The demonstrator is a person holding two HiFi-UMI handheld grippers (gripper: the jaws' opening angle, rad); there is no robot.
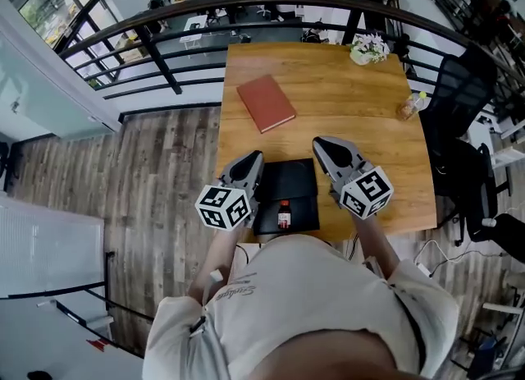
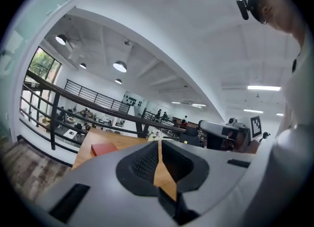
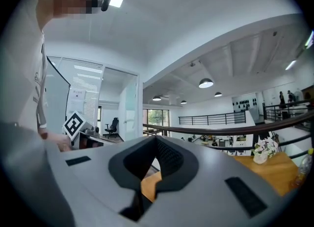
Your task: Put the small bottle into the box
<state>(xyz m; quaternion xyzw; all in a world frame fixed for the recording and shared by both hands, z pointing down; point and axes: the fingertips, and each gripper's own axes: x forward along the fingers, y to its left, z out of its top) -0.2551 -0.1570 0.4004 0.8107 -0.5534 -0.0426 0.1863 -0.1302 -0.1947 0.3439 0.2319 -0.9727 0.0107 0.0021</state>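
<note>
Both grippers are held level above the near edge of the wooden table (image 1: 344, 99). The left gripper (image 1: 254, 157) (image 2: 160, 145) is seen with its jaws pressed together and nothing between them. The right gripper (image 1: 319, 143) (image 3: 156, 142) is likewise closed and empty.

The small bottle (image 1: 284, 215) is found inside the black box (image 1: 289, 180), between the two grippers and behind their jaw tips, on the person's side. Its long axis is aligned with the jaws, with the red cap pointing the way they point. Whether it stands or lies cannot be told.

The box is set against the table's near edge. Bare wood is left ahead of the right jaws, while a red book (image 1: 265, 103) lies ahead of the left jaws.
</note>
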